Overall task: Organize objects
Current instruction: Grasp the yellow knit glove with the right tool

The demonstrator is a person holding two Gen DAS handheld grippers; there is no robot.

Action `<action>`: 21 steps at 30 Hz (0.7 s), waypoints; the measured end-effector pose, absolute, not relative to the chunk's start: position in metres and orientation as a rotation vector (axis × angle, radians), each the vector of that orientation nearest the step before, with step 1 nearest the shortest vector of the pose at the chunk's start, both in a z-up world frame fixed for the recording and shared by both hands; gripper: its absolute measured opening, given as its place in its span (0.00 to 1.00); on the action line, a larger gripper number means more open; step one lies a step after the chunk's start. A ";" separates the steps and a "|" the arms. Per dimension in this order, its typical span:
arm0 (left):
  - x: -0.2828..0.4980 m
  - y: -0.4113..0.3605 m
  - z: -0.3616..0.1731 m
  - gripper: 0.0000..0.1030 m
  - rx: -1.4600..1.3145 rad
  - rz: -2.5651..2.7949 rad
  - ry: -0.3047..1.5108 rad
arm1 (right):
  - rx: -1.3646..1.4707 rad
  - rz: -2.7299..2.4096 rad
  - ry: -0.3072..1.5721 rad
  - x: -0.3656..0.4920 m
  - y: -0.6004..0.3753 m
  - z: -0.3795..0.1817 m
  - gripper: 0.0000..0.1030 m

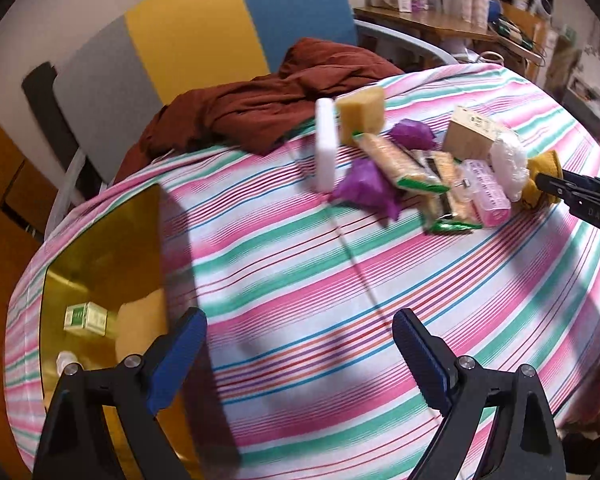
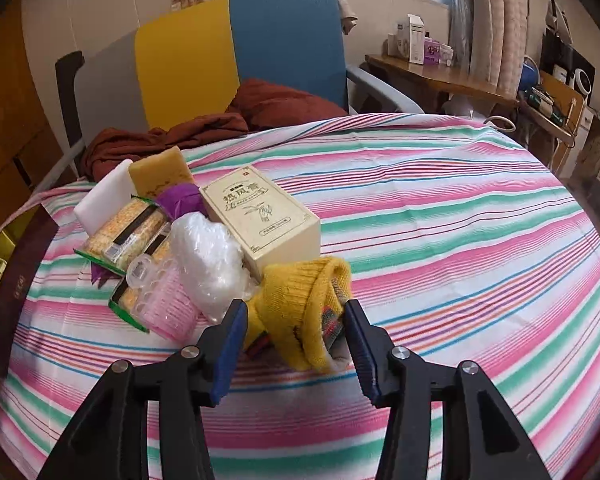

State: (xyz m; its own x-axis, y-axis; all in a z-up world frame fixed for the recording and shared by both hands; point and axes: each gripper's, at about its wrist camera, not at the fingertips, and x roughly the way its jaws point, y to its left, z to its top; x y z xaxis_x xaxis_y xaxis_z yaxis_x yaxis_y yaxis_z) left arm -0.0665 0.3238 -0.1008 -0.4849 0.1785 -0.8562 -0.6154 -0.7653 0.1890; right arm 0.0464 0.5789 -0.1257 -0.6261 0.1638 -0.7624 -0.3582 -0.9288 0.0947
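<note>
**Right wrist view: tongs straddle the yellow knit piece**

Right wrist view shows the right tongs [image 2: 296,344] spread wide, one blue pad on either side of a yellow knit piece [image 2: 300,304] that lies crumpled at the near edge of the pile on the striped tabletop [image 2: 440,240]. The pads look just beside the wool; whether they touch it I cannot tell. Behind it, touching or nearly so, sit a clear plastic wrap bundle [image 2: 208,264], a pink ribbed case [image 2: 168,304], a cream carton [image 2: 260,220], cracker packets [image 2: 128,236], a yellow sponge [image 2: 162,174] and a white block [image 2: 104,196].

The knit is soft and light and will squash and sag rather than hold shape. My judgement: bite into the thick rolled cuff near its middle, deep enough to gather several layers, so it does not slip or drag the wrap along.

The left tongs [image 1: 300,344] hang wide open and empty above bare cloth, beside a gold-lined box [image 1: 100,248] at the tabletop's left edge, which already holds a small green-and-white carton [image 1: 86,317] and is probably where things go.
</note>
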 end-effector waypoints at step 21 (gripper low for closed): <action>-0.090 0.487 -0.103 0.93 -1.390 2.074 0.477 | -1.123 2.604 0.273 0.070 0.581 -0.124 0.30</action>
State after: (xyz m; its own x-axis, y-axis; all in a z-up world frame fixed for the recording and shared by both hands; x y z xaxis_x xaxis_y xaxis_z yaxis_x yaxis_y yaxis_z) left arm -0.0899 0.4871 -0.1033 -0.2796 0.2735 -0.9203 -0.6479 -0.7612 -0.0293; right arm 0.0705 0.5807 -0.1243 -0.6533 0.1903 -0.7328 -0.3381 -0.9393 0.0575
